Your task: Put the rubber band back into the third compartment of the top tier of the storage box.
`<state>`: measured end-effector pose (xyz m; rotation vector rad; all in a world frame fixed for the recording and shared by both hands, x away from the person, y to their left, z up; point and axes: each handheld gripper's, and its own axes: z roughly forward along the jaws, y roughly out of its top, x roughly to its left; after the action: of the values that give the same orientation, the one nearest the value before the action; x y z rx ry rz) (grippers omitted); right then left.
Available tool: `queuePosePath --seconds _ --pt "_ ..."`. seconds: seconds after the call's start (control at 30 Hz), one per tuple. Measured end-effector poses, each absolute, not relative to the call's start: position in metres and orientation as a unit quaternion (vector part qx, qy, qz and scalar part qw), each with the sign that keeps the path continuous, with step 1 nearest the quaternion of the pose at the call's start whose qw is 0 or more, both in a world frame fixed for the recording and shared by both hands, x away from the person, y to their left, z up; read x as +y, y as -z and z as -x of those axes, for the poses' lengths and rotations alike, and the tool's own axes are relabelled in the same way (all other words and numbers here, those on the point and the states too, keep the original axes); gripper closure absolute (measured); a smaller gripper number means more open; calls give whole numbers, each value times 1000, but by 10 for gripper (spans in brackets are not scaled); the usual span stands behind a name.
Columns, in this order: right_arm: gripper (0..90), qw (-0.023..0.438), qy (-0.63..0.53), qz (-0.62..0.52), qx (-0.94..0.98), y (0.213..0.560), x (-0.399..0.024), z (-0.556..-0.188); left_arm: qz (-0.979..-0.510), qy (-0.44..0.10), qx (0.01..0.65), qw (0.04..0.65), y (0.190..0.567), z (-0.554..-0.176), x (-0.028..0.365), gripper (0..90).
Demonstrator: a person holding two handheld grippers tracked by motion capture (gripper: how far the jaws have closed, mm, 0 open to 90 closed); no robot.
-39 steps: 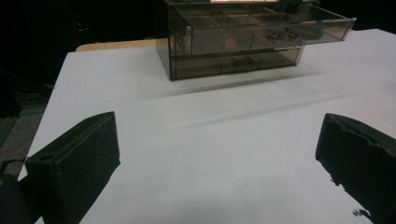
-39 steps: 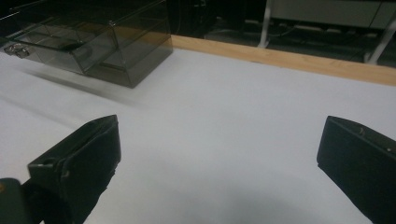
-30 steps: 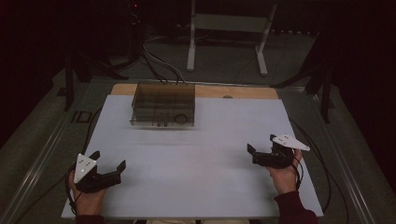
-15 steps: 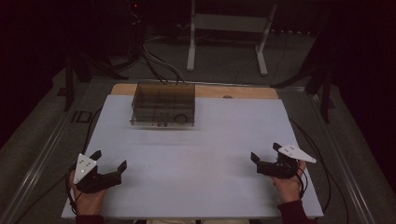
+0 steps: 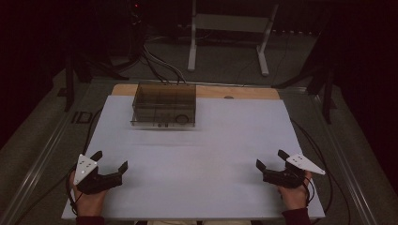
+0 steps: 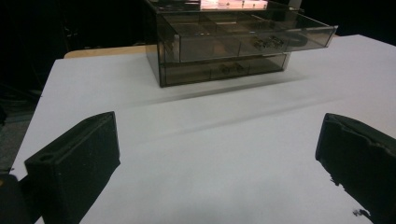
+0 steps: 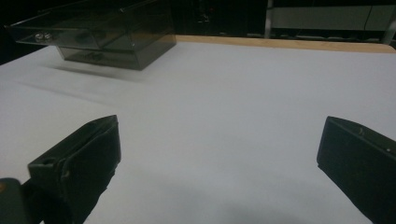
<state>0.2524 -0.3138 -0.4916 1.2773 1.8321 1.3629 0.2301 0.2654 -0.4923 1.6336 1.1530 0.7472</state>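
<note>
Right gripper point(image 5: 271, 158) has drawn back toward the person's edge of the white table point(image 5: 202, 140) and slightly outward over the last second, jaws spread wide as before. Left gripper point(image 5: 110, 161) has shifted only marginally nearer that same edge.

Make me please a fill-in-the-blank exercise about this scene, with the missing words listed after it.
1. The jaws of the left gripper stand ____.
2. The drawer box on the table is made of smoky ____ plastic.
3. The top drawer of the box is pulled partly ____.
4. The right gripper holds ____ between its jaws.

Missing words: open; transparent; out; nothing
</note>
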Motion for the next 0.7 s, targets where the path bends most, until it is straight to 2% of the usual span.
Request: queuePosePath --seconds 0.43,0.7 --pt "0 280 -506 -479 660 494 -323 -245 -675 -302 466 485 493 -231 265 6" --pt "0 277 -497 -476 670 496 -321 -249 -683 -300 463 479 495 -232 264 6"
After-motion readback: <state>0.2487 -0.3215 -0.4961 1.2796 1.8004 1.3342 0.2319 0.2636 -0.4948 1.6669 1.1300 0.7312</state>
